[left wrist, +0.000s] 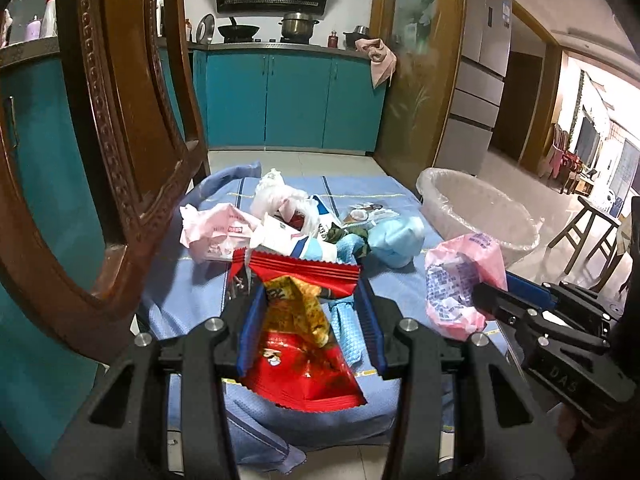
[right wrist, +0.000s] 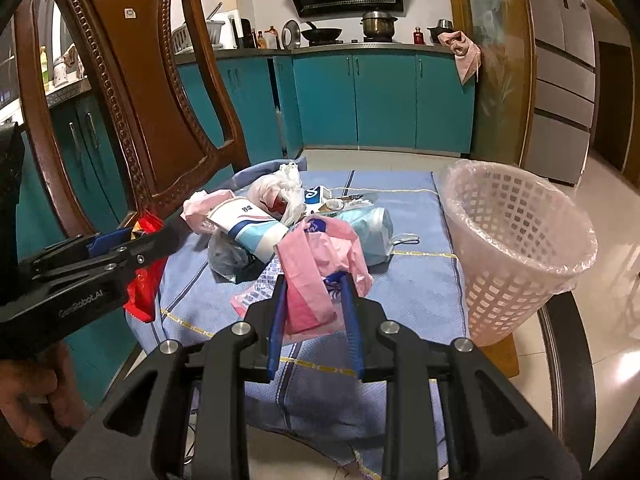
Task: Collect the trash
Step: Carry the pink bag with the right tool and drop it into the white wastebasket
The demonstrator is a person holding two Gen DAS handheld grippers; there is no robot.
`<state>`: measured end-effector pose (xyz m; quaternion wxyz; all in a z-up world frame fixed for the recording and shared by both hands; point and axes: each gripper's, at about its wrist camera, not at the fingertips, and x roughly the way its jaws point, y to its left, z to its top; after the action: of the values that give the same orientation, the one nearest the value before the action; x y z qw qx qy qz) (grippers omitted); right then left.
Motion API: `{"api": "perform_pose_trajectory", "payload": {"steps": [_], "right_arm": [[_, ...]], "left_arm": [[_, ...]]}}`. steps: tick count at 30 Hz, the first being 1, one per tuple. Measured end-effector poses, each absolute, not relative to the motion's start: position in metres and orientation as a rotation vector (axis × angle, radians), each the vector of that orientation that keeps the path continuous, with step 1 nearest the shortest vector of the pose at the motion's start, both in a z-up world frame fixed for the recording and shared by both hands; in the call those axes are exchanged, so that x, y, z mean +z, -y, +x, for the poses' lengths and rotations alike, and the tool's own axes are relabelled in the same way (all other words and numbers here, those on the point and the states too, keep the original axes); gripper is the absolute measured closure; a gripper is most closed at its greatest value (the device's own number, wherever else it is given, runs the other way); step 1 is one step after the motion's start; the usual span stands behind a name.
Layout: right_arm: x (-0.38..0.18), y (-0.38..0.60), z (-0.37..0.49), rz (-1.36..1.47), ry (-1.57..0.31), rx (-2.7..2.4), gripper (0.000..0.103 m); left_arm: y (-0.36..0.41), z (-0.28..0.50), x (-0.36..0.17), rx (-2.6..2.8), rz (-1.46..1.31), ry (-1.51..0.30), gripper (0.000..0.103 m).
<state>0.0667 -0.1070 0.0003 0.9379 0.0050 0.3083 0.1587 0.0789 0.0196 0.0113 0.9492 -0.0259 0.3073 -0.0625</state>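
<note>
Both grippers loaded with trash, bin not yet reached.

Left gripper (left wrist: 310,308): jaws part-closed on the crumpled red foil snack wrapper (left wrist: 304,344), lifted over the near edge of the table (right wrist: 420,300) with its blue cloth. Right gripper (right wrist: 316,312): jaws narrowly closed on the pink printed plastic bag (right wrist: 316,264). White lattice waste basket with clear liner (right wrist: 516,248) stands at the right edge. Advise carrying each item well over the rim before opening; remaining litter pile (right wrist: 256,224) lies toward the far left.
</note>
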Motion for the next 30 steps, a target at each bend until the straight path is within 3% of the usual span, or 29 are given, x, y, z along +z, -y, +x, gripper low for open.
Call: {"api": "perform_pose_trajectory", "payload": {"steps": [21, 30], "right_arm": [[0.0, 0.115, 0.069, 0.038, -0.629, 0.322, 0.076], [0.057, 0.224, 0.141, 0.1, -0.469, -0.013, 0.076]], "left_arm": [[-0.018, 0.081, 0.007, -0.117, -0.043, -0.639, 0.059], [-0.024, 0.09, 0.002, -0.103, -0.058, -0.648, 0.059]]}}
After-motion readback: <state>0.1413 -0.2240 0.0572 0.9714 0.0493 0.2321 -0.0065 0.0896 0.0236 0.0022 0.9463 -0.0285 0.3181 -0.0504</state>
